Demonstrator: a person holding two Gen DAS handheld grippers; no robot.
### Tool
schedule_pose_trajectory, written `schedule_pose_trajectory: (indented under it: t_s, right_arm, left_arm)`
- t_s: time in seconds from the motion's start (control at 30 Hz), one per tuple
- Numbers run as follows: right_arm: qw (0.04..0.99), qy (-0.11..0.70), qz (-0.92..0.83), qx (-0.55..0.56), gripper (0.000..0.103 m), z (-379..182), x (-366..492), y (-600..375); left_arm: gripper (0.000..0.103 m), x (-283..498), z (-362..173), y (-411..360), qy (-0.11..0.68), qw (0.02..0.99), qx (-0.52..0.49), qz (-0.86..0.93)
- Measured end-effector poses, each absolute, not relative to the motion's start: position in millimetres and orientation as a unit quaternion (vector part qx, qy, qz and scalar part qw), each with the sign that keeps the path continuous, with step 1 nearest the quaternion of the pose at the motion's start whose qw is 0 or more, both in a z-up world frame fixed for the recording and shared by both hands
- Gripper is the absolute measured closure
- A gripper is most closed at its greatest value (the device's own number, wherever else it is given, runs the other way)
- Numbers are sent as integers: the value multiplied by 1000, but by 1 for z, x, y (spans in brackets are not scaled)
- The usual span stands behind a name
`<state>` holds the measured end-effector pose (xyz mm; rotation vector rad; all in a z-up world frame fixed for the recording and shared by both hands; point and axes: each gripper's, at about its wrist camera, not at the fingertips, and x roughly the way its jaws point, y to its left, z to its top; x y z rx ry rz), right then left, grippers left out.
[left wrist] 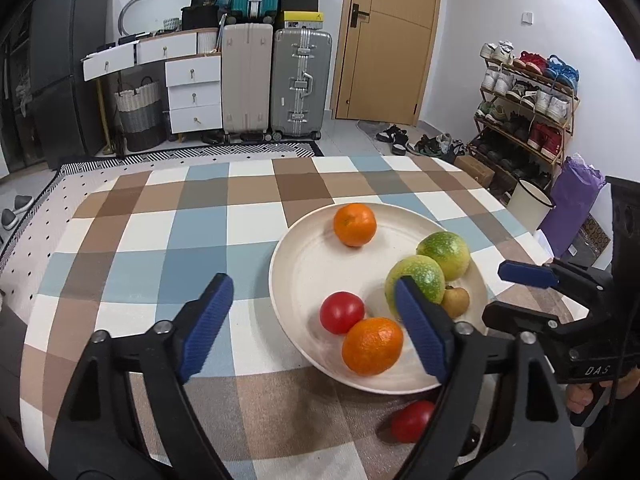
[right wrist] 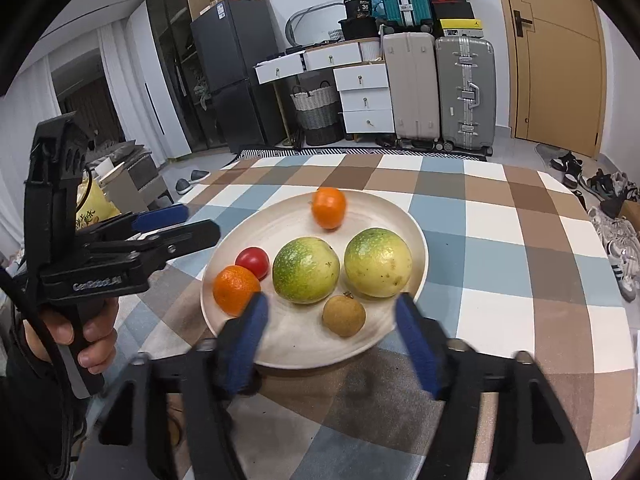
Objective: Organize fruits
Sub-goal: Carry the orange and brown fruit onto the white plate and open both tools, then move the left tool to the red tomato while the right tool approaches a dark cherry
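A cream plate [left wrist: 304, 268] [right wrist: 296, 340] on the checked tablecloth holds two oranges [left wrist: 355, 225] [left wrist: 372, 345], a red tomato [left wrist: 341, 312] [right wrist: 252, 262], two green-yellow fruits [left wrist: 443, 253] [right wrist: 306, 270] [right wrist: 377, 263] and a small brown fruit [left wrist: 456, 301] [right wrist: 344, 316]. A second tomato [left wrist: 412, 422] lies on the cloth beside the plate's near rim, partly behind my left finger. My left gripper [left wrist: 316, 320] is open and empty over the plate's left edge. My right gripper [right wrist: 330, 332] is open and empty above the plate's near rim, around nothing.
The table [left wrist: 160, 220] ends at the far side, with suitcases [left wrist: 276, 84], a drawer unit [left wrist: 194, 92] and a door [left wrist: 388, 40] behind. A shoe rack [left wrist: 524, 104] and a white bin [left wrist: 530, 204] stand to the right.
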<state>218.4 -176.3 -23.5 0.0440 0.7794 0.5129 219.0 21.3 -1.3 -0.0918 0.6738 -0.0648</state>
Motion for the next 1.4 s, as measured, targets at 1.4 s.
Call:
schedule_pose_trajectory:
  t_s: [1.4]
  right_arm:
    - [856, 451, 247, -43, 1, -46, 154, -147]
  left_arm:
    - [1, 147, -24, 16, 370, 928, -36, -32]
